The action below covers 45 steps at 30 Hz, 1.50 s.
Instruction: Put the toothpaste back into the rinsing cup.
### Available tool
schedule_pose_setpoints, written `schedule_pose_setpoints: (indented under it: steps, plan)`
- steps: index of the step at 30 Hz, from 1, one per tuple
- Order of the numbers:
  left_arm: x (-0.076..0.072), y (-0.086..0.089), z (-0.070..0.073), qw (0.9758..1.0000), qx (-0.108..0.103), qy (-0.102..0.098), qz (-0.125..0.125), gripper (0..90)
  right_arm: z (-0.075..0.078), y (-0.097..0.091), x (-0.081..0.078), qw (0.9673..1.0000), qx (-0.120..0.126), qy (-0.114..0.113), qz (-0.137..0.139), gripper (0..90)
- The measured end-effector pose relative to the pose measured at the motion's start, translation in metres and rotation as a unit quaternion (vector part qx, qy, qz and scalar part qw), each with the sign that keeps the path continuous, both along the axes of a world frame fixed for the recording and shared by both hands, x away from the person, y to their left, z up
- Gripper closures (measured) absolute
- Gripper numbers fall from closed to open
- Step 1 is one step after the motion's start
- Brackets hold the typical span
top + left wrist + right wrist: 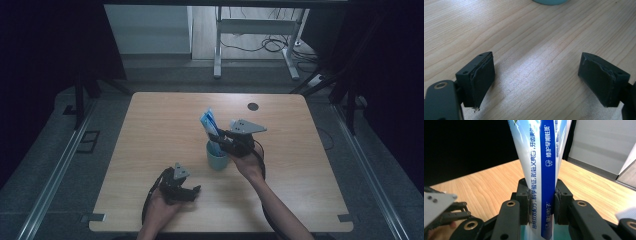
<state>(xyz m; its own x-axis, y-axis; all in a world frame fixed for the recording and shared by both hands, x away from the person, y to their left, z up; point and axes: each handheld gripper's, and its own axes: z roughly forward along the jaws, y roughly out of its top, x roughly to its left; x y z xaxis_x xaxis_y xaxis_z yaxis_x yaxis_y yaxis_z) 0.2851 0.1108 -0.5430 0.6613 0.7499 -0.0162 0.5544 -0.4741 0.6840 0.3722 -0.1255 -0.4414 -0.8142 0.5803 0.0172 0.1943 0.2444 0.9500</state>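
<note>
1. The right claw [223, 138] is clenched on a toothpaste tube [210, 126], gripping it from the 3 o'clock side in the high view.
2. In the right gripper view the two black pads press on the tube's [541, 170] flat sides low on its body, and the tube rises between them, white with a blue stripe and Chinese print.
3. The tube stands upright, leaning slightly toward 11 o'clock in the high view, with its lower end inside a pale teal cup [217, 159].
4. The cup stands on the wooden counter [150, 130] near its middle, a little toward the 6 o'clock edge, directly below the right claw.
5. The person's right hand [246, 162] holds that gripper, the forearm coming in from 5 o'clock; a grey three-cornered plate [246, 127] sits on top of it.
6. The left claw [192, 192] is released and grips nothing: in the left gripper view its jaws stand wide apart over bare wood.
7. It sits low over the counter at 7 o'clock from the cup and well apart from it, held in the left hand [162, 205].
8. The cup's base [550, 2] shows at 12 o'clock in the left gripper view.
9. A dark round grommet [253, 106] sits in the counter toward 1 o'clock from the cup, near the far edge.
</note>
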Motion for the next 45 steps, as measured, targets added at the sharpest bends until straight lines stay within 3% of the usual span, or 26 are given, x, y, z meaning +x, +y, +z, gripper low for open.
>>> schedule_pose_setpoints:
  steps: [13, 34, 45]
  plan:
    - [0.000, 0.000, 0.000, 1.0000, -0.001, -0.001, 0.000, 14.0, -0.031, -0.001, 0.005, 0.9997, -0.016, 0.016, -0.008, 69.7]
    - [0.000, 0.000, 0.000, 1.0000, 0.000, 0.000, -0.001, 14.0, -0.029, -0.001, 0.010, 0.9985, -0.012, 0.053, -0.004, 64.8]
    - [0.000, 0.000, 0.000, 1.0000, 0.000, 0.000, 0.000, 14.0, -0.025, -0.003, 0.009, 0.9985, -0.014, 0.053, -0.002, 60.7]
